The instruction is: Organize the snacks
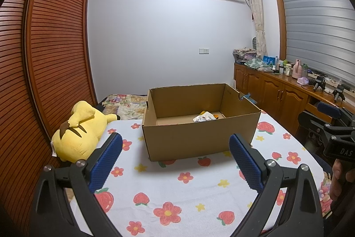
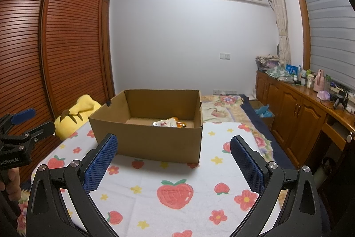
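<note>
Both the left claw (image 1: 175, 157) and right claw (image 2: 174, 158) gape empty; snack packets (image 2: 169, 122) in the cardboard box (image 2: 150, 139) look light, crinkly, slippery; pinch a sealed edge.

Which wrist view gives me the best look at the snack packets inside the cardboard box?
The right wrist view: the snack packets show white and orange wrappers over the cardboard box front wall. The left wrist view shows the same packets smaller, partly cut off by the near wall.
</note>
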